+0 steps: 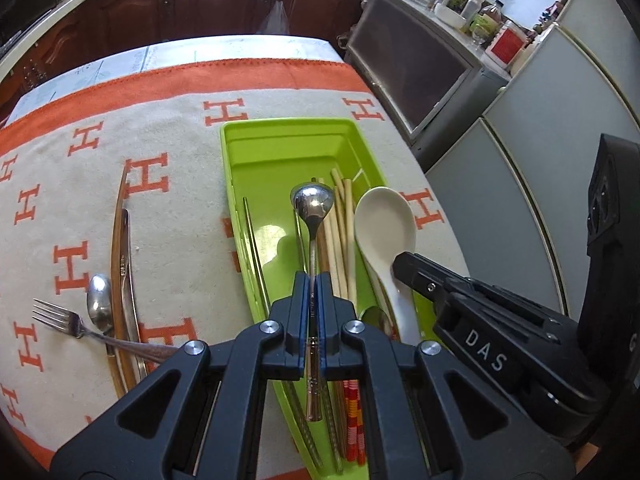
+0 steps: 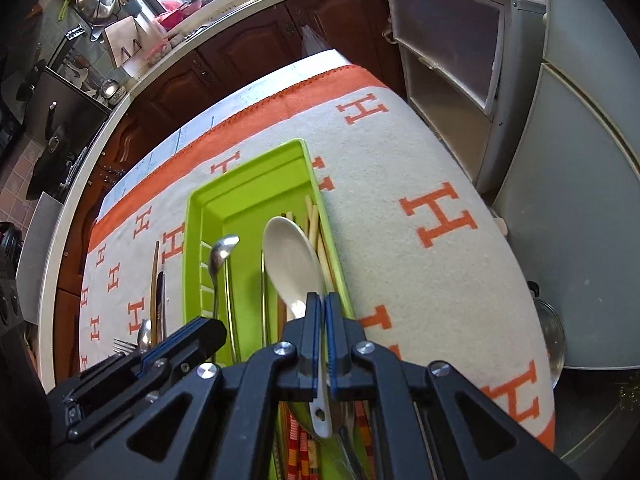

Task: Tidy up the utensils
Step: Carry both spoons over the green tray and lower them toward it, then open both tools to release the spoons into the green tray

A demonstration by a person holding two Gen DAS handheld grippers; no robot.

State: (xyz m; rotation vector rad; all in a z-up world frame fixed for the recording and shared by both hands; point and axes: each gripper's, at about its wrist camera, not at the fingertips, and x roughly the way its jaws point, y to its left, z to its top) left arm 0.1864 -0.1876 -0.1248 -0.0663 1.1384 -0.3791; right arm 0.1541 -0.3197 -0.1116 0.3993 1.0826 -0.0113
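Left wrist view is showing the left gripper [image 1: 313, 280] clamping a steel ladle's [image 1: 313, 204] handle over the green tray [image 1: 280, 140], bowl pointing to 12 o'clock. At 3 o'clock, the right gripper [image 2: 323, 300] is pinching the white spoon [image 2: 294, 256] above wooden chopsticks [image 1: 340, 220]. At 9 o'clock, a fork [image 1: 60, 320] and spoon [image 1: 99, 300] are lying on the cloth [image 1: 180, 220]

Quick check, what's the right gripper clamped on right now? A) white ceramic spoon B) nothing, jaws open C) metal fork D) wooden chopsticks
A: the right gripper has its jaws shut on the handle of the white ceramic spoon, bowl pointing forward over the green tray; the left gripper holds the metal ladle-style spoon instead.
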